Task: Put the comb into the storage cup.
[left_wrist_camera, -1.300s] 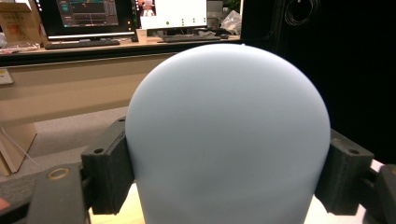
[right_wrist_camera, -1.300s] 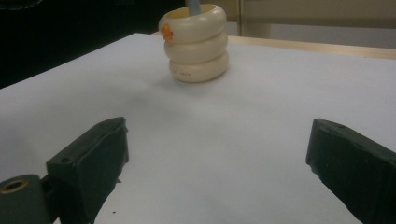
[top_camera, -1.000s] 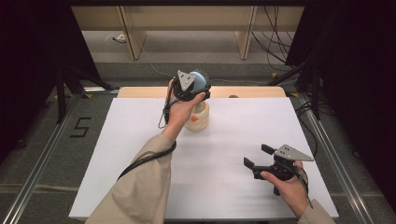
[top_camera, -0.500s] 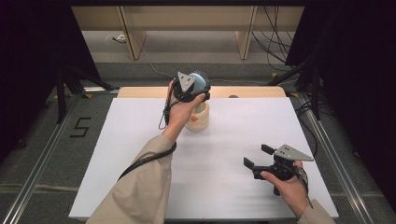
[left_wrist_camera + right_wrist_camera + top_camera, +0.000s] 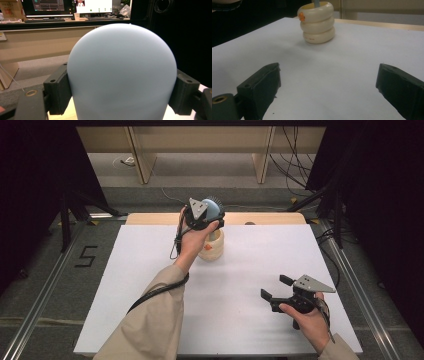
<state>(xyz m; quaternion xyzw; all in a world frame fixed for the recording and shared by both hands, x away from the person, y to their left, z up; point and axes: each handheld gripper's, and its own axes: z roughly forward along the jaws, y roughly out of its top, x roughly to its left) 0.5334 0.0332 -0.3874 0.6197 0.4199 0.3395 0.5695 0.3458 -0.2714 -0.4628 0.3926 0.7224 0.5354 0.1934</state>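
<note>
Two claws share our white table, well apart from each other. In the high view our left claw is raised near the far edge, clamped on a pale blue brush — its rounded head sits between the jaws and a fringe of bristles shows along its far side. In the left gripper view that smooth blue dome is pressed by a black jaw on each side. Just below it stands a cream holder made of three stacked rings; from the right gripper view we see the holder upright on the table, a small orange mark near its rim, and a thin blue stem rising from its mouth. Whether the stem touches the inside of the holder we cannot tell.

Our right claw rests low at the near right of the table, jaws spread wide with nothing between them.
</note>
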